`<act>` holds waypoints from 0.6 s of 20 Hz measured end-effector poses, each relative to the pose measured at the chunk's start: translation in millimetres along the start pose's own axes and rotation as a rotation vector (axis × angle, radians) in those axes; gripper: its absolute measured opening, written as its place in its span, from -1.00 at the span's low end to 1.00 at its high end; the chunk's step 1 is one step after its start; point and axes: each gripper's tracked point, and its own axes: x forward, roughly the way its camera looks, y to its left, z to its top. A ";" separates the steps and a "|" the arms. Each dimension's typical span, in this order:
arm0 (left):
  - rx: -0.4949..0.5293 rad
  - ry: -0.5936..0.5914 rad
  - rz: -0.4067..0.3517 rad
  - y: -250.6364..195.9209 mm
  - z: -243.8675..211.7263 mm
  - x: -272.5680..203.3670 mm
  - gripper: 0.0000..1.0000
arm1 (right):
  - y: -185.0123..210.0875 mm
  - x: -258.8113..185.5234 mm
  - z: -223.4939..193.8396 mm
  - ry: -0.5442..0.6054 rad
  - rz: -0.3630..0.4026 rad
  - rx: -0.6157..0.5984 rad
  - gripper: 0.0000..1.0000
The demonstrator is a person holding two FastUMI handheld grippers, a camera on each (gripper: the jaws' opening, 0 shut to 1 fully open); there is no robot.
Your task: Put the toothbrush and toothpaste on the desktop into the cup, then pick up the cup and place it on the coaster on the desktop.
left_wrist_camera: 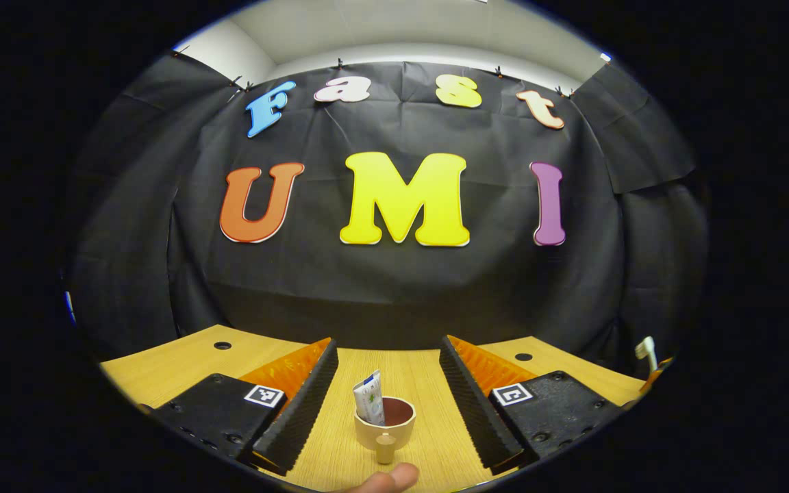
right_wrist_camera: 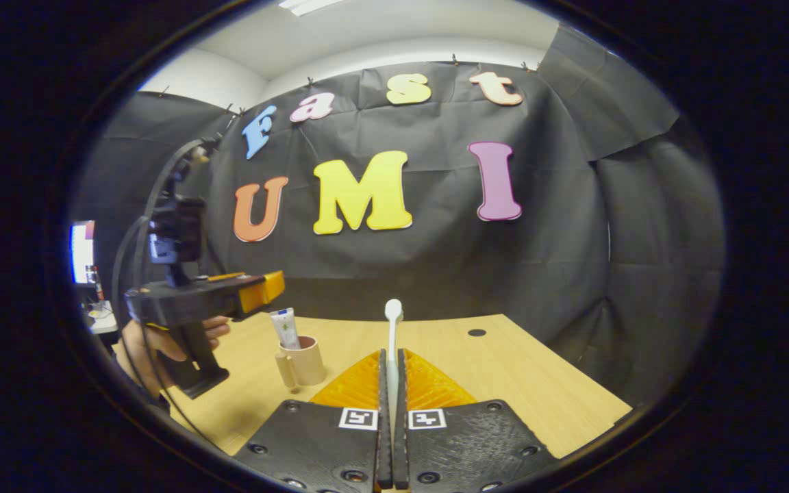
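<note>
Toothpaste (left_wrist_camera: pixel 369 398) upright in cup (left_wrist_camera: pixel 385 424), leaning on the rim's left side in the left gripper view; cup on desktop (left_wrist_camera: pixel 394 373), handle facing the camera. Left gripper (left_wrist_camera: pixel 388 390) spread wide, nothing between the fingers, cup sitting low between them. Same gripper (right_wrist_camera: pixel 261 291) visible in the right gripper view, held by a hand (right_wrist_camera: pixel 161 339), hovering above and left of the cup (right_wrist_camera: pixel 303 359). Right gripper (right_wrist_camera: pixel 392 370) clamped narrow on toothbrush (right_wrist_camera: pixel 392 342), handle pinched between both fingers, head up and well clear of the desktop, off to the right of the cup. Coaster not spotted in either view.

Risks, as judgement:
- Thin handle gripped low, long free end: likely to pivot or slip during the tilt toward the cup.
- Narrow cup mouth, partly taken by the tube: brush tip could hit the rim or the tube, knock the tube out or tip the cup.
- Light cup, tall contents: top-heavy once loaded, prone to toppling on a bump or an off-centre grab at the handle.
- Left gripper hanging close above the cup: possible collision with the incoming right gripper.
</note>
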 end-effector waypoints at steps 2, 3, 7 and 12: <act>0.029 -0.021 0.026 6.6 10.9 -24.7 0.99 | 12.9 14.5 2.9 0.006 0.034 0.020 -0.97; 0.043 -0.005 0.033 7.7 9.1 -36.1 0.84 | 18.5 22.4 4.9 0.013 0.043 0.026 -0.97; 0.039 0.092 0.030 11.2 -2.7 -76.4 0.99 | 42.7 55.4 19.8 -0.004 0.061 0.028 -0.97; 0.044 0.069 0.079 39.1 11.9 -100.5 1.00 | 93.3 112.8 33.2 -0.046 0.127 -0.020 -0.97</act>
